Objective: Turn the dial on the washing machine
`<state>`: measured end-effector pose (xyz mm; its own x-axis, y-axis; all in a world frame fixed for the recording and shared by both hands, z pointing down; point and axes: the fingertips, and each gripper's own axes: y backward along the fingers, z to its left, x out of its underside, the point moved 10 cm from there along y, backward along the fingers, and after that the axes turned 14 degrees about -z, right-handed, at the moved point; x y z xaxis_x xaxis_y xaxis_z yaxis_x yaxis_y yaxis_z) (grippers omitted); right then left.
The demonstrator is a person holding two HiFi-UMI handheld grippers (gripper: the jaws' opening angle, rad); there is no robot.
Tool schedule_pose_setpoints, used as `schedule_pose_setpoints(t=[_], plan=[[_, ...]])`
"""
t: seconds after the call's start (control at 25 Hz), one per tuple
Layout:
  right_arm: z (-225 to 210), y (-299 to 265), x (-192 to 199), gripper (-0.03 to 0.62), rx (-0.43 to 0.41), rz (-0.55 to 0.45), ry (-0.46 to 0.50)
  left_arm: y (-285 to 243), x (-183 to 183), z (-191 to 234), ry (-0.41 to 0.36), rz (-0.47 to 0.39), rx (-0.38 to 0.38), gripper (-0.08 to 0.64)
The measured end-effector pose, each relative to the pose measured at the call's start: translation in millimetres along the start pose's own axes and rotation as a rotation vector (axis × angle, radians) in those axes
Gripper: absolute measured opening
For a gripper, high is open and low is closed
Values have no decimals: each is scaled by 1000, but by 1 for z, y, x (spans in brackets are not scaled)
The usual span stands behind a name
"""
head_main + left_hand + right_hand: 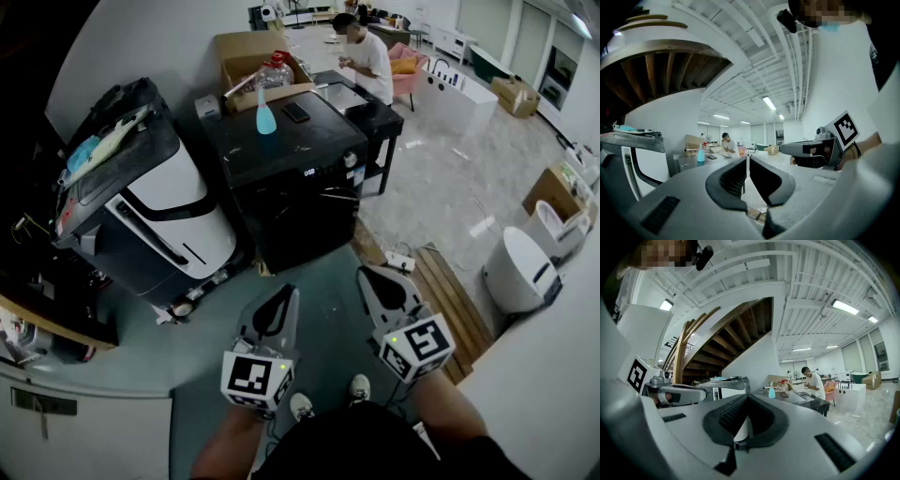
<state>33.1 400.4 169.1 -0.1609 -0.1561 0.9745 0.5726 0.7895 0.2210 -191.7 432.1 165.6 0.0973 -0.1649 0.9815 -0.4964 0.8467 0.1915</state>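
The black washing machine point(292, 167) stands on the floor ahead of me, and its small pale dial point(351, 159) sits at the right end of the front panel. Both grippers hang low over the floor, well short of the machine. My left gripper point(284, 294) is shut with nothing in it, its jaws pressed together point(748, 160). My right gripper point(371, 276) is also shut and empty point(747, 400). In the right gripper view the machine's top point(796, 399) shows far off. Each gripper view catches the other gripper alongside.
A blue spray bottle point(266, 117) and a phone point(296, 112) lie on the machine's top, with a cardboard box point(255, 64) behind. A large white-and-black appliance point(155, 211) leans at the left. A person in white point(370, 58) stands beyond. A wooden pallet point(452, 292) and a white unit point(520, 270) are at the right.
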Motion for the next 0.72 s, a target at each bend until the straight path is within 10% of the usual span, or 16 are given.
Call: schedule_pose_setpoints(t=[0.72], plan=[[-19,1,2,0,6,-16,5,-19,6,-5,5,6,1,6]])
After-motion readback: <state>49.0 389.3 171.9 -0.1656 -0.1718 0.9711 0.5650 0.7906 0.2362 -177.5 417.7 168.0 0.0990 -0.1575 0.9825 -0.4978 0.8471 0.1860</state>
